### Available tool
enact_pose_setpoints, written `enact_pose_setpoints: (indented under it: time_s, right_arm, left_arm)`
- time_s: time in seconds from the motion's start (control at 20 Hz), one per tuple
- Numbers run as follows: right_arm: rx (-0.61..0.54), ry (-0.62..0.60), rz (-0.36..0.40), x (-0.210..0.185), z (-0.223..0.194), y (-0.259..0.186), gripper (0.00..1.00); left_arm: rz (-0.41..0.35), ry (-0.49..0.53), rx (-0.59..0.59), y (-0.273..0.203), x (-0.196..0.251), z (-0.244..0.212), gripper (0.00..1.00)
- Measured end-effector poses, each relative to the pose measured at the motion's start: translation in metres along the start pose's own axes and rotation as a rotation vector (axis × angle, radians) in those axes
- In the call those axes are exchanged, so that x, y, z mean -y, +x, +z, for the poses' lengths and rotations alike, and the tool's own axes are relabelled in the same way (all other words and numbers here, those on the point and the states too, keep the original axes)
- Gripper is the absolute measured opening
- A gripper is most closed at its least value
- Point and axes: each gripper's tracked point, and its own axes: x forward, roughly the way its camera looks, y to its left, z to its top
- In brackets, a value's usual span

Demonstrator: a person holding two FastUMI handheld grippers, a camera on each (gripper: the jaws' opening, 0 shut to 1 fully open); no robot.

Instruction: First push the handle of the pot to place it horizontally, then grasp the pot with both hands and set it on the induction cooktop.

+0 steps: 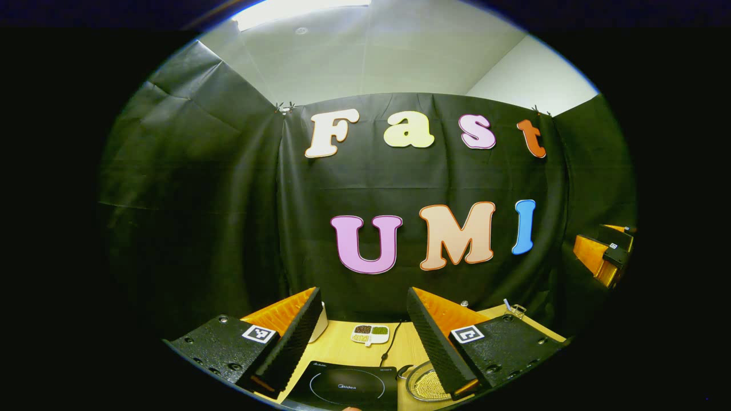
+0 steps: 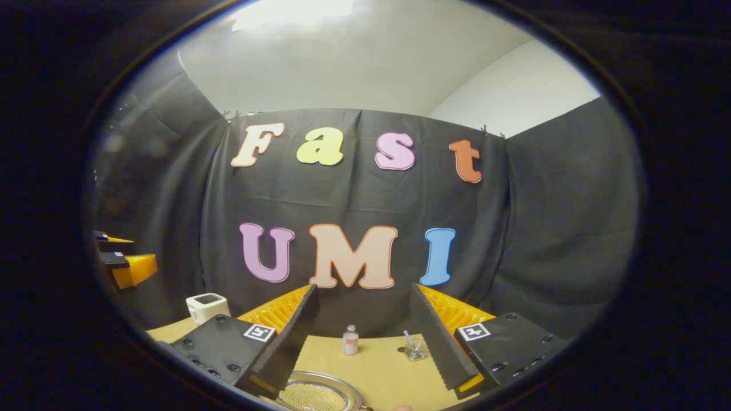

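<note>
left gripper (image 1: 361,354): jaws spread apart, holding nothing, raised above the wooden table (image 1: 342,342); induction cooktop (image 1: 348,387) directly below it | right gripper (image 2: 360,354): jaws released, empty | pot (image 2: 311,393): on the table beside the cooktop, just under the right gripper's left finger | beyond: divided snack dish (image 1: 370,333); white toaster (image 2: 207,306); small jar (image 2: 350,340)
</note>
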Motion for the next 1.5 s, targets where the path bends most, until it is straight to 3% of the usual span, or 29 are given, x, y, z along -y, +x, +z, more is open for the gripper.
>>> enact_pose_setpoints:
  time_s: [0.2, 0.35, 0.4, 0.6, 0.75, 0.9, 0.95, 1.1, 1.2, 1.5]
  right_arm:
    - [-0.007, 0.011, -0.004, 0.006, -0.003, -0.001, 0.99]
    - [-0.006, 0.015, -0.004, 0.010, -0.003, -0.003, 0.99]
    - [-0.006, 0.015, -0.005, 0.011, -0.003, -0.002, 0.98]
    - [-0.018, 0.022, 0.010, 0.007, -0.008, -0.006, 0.99]
    - [-0.033, 0.022, 0.019, 0.008, -0.011, -0.005, 0.80]
    - [-0.038, 0.019, 0.033, 0.004, -0.014, -0.006, 0.46]
    - [-0.038, 0.018, 0.025, 0.007, -0.013, -0.007, 0.41]
    - [-0.031, 0.019, 0.015, 0.009, -0.013, -0.007, 0.12]
    - [-0.035, 0.029, 0.033, 0.004, -0.015, -0.009, 0.06]
    - [-0.098, 0.010, 0.061, -0.002, -0.042, -0.008, 0.04]
  left_arm:
    - [0.003, 0.001, 0.000, -0.003, 0.004, 0.000, 0.95]
    - [0.005, 0.002, -0.001, -0.004, 0.005, 0.000, 0.92]
    - [0.007, 0.005, -0.002, -0.005, 0.005, -0.001, 0.96]
    - [0.014, 0.002, -0.004, -0.007, 0.006, -0.002, 0.92]
    - [0.016, -0.002, -0.010, -0.009, 0.007, -0.005, 0.96]
    - [0.022, 0.000, -0.010, -0.010, 0.007, -0.005, 0.92]
    - [0.022, 0.000, -0.009, -0.010, 0.006, -0.005, 0.92]
    - [0.026, 0.003, -0.009, -0.012, 0.006, -0.006, 0.92]
    - [0.029, 0.006, -0.011, -0.013, 0.005, -0.007, 0.92]
    - [0.037, 0.013, -0.009, -0.014, 0.002, -0.006, 0.92]
